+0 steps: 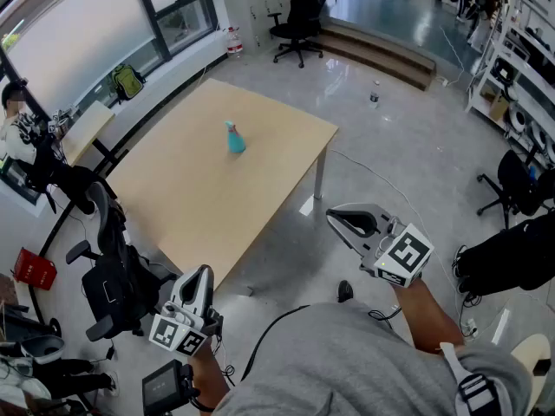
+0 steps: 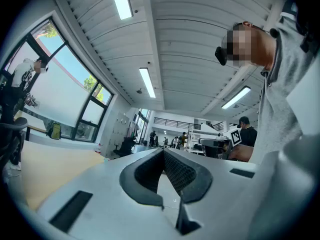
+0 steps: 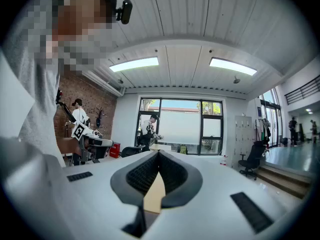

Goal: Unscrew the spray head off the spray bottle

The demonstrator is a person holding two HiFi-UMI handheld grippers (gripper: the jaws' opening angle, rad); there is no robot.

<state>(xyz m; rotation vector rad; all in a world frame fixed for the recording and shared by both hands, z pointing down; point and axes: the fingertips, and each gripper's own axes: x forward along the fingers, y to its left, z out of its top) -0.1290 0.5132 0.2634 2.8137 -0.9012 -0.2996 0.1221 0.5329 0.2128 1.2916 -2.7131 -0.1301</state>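
Note:
A small teal spray bottle (image 1: pixel 232 138) stands upright on the far half of the light wooden table (image 1: pixel 199 198), alone on its top. Both grippers are held in the air in front of the person, well short of the table's near corner and far from the bottle. My left gripper (image 1: pixel 204 270) is at the lower left with its jaws closed together and nothing between them (image 2: pixel 163 151). My right gripper (image 1: pixel 333 217) is at the right, level, also shut and empty (image 3: pixel 158 153). The bottle does not show in either gripper view.
Black office chairs (image 1: pixel 111 271) and a red basket (image 1: pixel 33 269) crowd the floor left of the table. A person (image 1: pixel 16 126) stands by the window at the left. Another chair (image 1: pixel 297 20) and steps (image 1: pixel 381 52) lie beyond the table, shelving (image 1: pixel 520 68) at the right.

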